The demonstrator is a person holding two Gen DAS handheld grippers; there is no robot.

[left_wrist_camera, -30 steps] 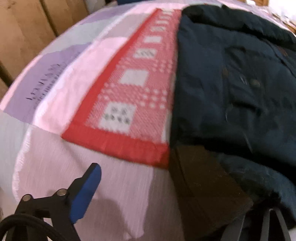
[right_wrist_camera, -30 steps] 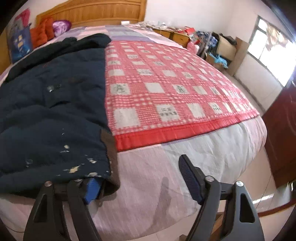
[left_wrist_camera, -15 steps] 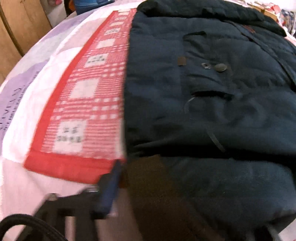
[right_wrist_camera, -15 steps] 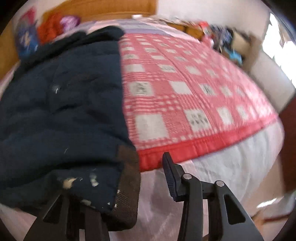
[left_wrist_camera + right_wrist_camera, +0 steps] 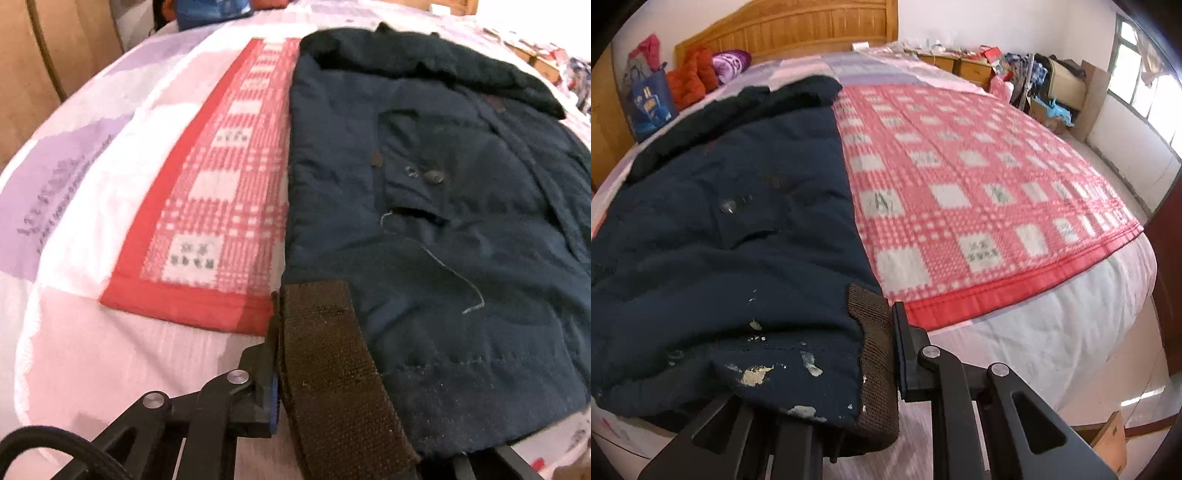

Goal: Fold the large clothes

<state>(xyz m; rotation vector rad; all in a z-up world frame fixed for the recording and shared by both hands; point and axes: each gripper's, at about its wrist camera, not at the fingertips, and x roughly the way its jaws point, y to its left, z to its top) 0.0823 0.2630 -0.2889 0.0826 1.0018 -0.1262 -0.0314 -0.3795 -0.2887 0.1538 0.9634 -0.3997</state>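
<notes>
The dark jacket [image 5: 443, 229] lies flat across the bed [image 5: 92, 332], and the left claw [image 5: 295, 398] is clamped on its brown cuff at bottom centre while the right claw [image 5: 871, 365] is closing on the opposite brown hem corner, apparently so both ends lift together for a fold.

A lived-in bedroom in a home. A wide bed [image 5: 1052, 332] fills most of the right wrist view, spread with a red checked blanket [image 5: 960, 192], and a wooden headboard [image 5: 798, 33] stands at the top. Low wooden cabinets [image 5: 964, 68] heaped with clutter line the upper right wall beside a window [image 5: 1145, 88]. Bundled clothes [image 5: 694, 75] sit at upper left.
</notes>
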